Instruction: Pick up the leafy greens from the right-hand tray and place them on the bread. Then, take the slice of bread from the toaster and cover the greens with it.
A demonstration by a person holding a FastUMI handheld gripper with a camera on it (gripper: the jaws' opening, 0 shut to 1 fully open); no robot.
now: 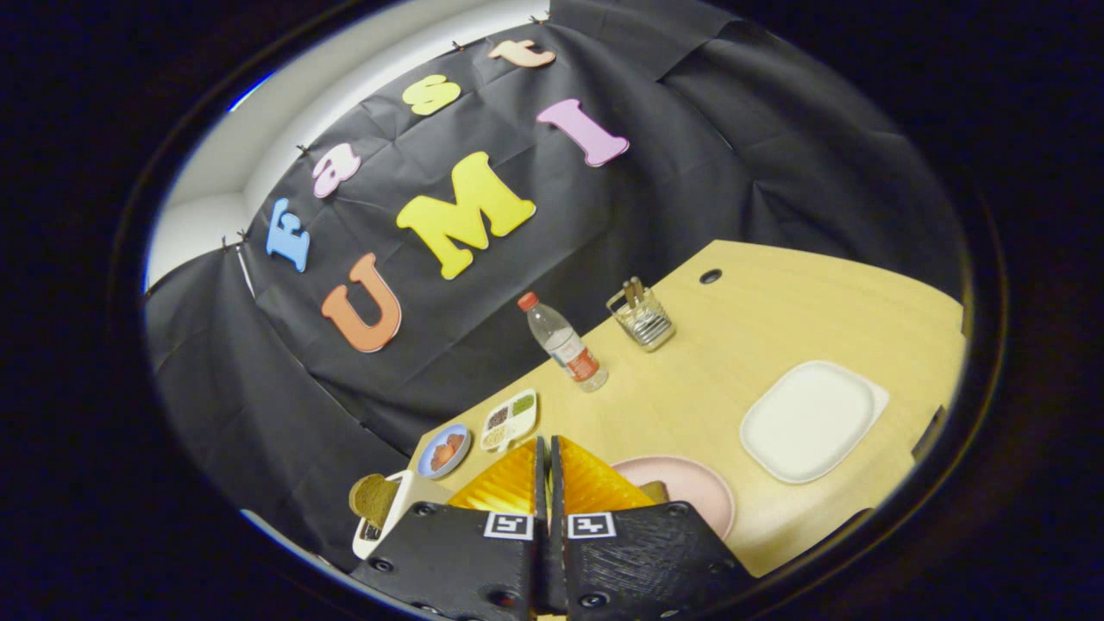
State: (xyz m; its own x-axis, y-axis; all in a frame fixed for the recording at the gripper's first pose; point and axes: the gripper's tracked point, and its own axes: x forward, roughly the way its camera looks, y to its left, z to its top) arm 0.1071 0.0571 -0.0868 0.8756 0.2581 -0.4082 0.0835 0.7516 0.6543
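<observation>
The hand-held gripper [547, 483] has its two fingers pressed close together, with just a thin gap between them and nothing held in it. Just past the fingers, on the right side, sits a round pink plate [703, 492] on the light wooden worktop [733, 345], and a bit of brown bread [655, 492] peeks out on that plate right beside the finger. To the left of the fingers stands a white toaster [384, 517] with a brown slice of bread [373, 498] sticking up out of it. Near the toaster lies a small blue round dish [444, 451] with reddish-brown food on it. Next to that is a white tray with little sections [511, 420]; one section holds something green, but it is too small to tell what it is. Farther off stands a clear plastic bottle with a red cap [565, 342]. Beyond it is a clear holder with utensils [642, 316]. Off to the right, well apart, lies a white square plate with rounded corners [811, 420].
</observation>
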